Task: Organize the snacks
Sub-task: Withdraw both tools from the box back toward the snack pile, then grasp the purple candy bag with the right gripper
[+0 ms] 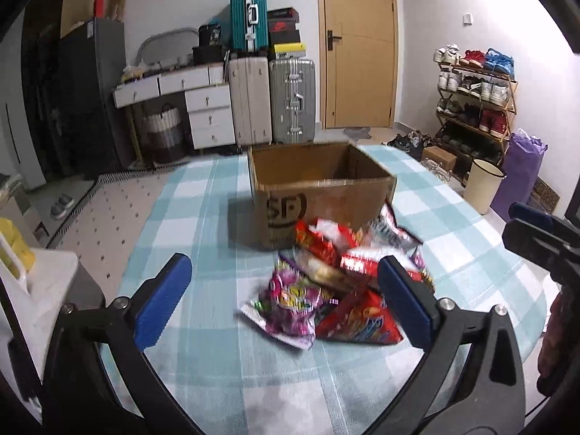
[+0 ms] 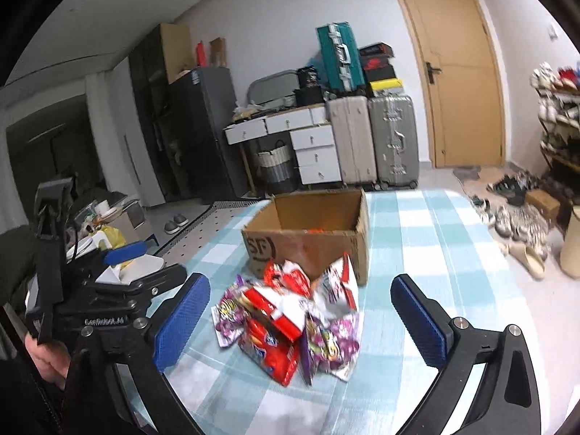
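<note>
An open cardboard box [image 1: 322, 195] marked SF stands on the checked tablecloth; it also shows in the right wrist view [image 2: 308, 239]. A heap of snack bags [image 1: 337, 282] lies in front of it, red and purple-pink packets mixed, also seen in the right wrist view [image 2: 290, 322]. My left gripper [image 1: 282, 290] is open and empty, just short of the heap, its right finger over the heap's right side. My right gripper [image 2: 301, 315] is open and empty, hovering before the heap. Something orange shows inside the box [image 2: 319, 230].
The blue-white checked table [image 1: 203, 217] ends at the left and right. A white stool with a yellow item [image 1: 21, 264] stands left. Suitcases [image 1: 272, 101], a white desk [image 1: 174, 87], a shoe rack [image 1: 475, 98] and a bin [image 1: 484, 185] stand beyond.
</note>
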The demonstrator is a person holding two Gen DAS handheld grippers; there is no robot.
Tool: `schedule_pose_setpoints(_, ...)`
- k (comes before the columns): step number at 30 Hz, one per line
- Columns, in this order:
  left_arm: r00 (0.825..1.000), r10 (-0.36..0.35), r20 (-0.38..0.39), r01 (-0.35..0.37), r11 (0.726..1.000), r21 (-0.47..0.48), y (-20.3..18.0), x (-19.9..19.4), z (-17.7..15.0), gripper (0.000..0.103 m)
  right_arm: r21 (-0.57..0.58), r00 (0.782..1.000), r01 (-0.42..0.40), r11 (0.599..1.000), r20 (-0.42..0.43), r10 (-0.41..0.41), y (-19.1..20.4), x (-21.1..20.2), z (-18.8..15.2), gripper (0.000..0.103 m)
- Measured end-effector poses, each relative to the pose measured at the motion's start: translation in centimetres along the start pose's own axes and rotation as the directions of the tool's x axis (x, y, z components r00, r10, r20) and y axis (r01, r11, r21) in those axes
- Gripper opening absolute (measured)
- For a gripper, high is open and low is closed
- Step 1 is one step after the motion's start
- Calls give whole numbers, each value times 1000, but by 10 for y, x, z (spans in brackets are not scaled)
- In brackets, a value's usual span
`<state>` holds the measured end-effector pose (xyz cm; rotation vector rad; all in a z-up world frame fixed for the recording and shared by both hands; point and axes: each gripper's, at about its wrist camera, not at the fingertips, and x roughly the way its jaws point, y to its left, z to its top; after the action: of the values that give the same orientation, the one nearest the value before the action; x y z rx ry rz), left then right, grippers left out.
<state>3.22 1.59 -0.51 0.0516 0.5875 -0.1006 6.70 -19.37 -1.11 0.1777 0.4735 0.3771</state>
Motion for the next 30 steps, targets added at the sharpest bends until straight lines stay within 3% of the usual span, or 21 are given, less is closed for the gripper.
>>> schedule_pose_setpoints(13, 993, -45, -110, 40, 998, -54, -11, 65, -47, 102, 49, 993, 23, 999, -115, -17, -25, 53, -47, 102)
schedule_pose_setpoints(30, 977, -112, -183, 95, 990, -100, -8, 118, -57, 102, 145, 953, 37, 989, -303, 8, -68, 138, -66, 101)
